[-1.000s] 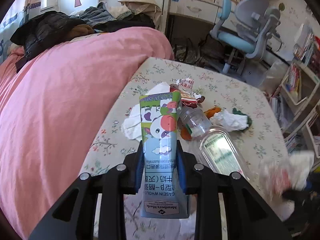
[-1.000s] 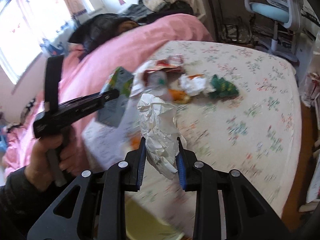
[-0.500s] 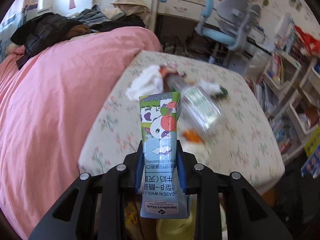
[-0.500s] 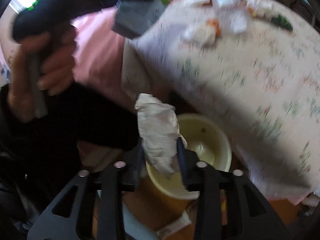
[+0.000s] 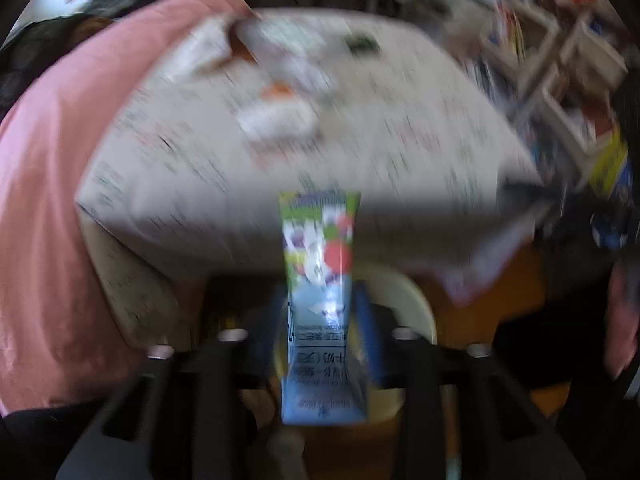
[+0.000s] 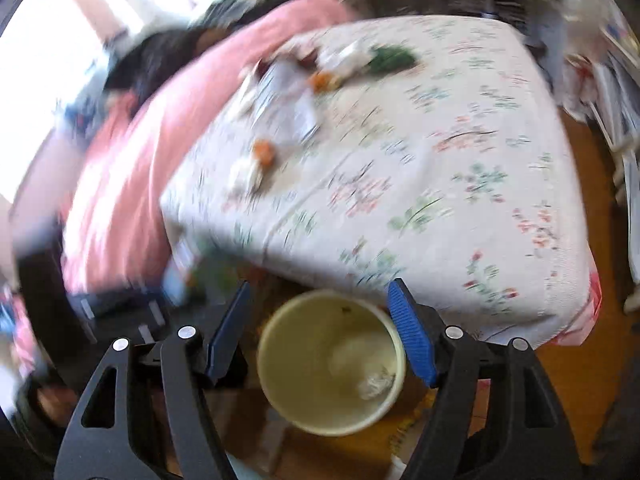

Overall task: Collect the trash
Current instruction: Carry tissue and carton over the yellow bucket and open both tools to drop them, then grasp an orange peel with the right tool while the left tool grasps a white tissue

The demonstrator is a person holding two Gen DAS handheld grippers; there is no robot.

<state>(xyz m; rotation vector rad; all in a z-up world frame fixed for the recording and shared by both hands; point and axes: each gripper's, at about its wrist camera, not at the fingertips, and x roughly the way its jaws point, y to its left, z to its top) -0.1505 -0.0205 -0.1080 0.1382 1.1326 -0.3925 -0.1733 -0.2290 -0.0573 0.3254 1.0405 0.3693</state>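
1. Since half a second ago my right fingers [image 6: 320, 328] have let go of the crumpled tissue [image 6: 375, 385]; they now stand spread wide and empty above the bin, and the tissue lies at the bottom of it.
2. The pink bed [image 6: 120, 184] runs along the left side of both views, blurred.
3. The floral-covered surface [image 6: 460, 168] lies just beside the bed; its near edge overhangs the bin in my right view.
4. The pale yellow bin [image 6: 280, 392] stands on the wooden floor [image 6: 576, 392], open-topped; besides the tissue I can make out only a small dark speck on its inner wall.
5. My left fingers [image 5: 320, 320] are pinching the milk carton [image 5: 320, 300] upright; the bin's cream rim [image 5: 412, 304] shows just behind it.
6. Remaining trash [image 6: 288, 104] sits clustered at the far left of the surface: white scraps, orange bits and a green piece, too smeared to name.
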